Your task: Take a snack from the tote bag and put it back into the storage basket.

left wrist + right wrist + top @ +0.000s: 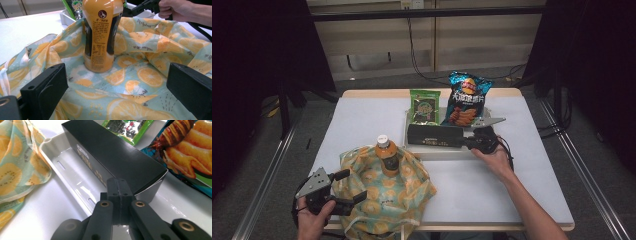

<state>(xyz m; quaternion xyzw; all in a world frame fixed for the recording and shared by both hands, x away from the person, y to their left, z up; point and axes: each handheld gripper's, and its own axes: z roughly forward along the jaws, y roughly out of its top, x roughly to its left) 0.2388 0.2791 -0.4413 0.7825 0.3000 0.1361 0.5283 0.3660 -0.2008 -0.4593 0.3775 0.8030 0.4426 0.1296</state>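
White table (532,190) underneath everything, with a white tray (437,151) near its middle as the reference point.

Near-left of the tray, touching its corner: a cloth bag (412,192) printed with orange slices, mouth spread wide. Leaning at the tray's far right: a blue crisp packet (466,100) bearing a round red-and-yellow logo and big white Chinese characters, too small to read with certainty. Lying lengthwise in the tray: a long black box (434,135), with a line of pale print along its side, not legible. Standing at the tray's far left: a green snack packet (424,106), dark artwork, lettering unreadable. Upright inside the bag: an orange drink bottle (387,156), white cap, back label with fine print, a nutrition table and a small round dark emblem.

Left hand-held gripper (354,185) at the bag's near-left rim, jaws spread wide, gripping nothing. Right hand-held gripper (468,143) at the box's right end, jaws pressed together, nothing visible between them.

Likely step: packing the tray's goods into the bag, bottle already in, black box next. Next move probably calls for opening the right jaws, clamping the box across its narrow width, then lifting and carrying it over to the bag mouth.
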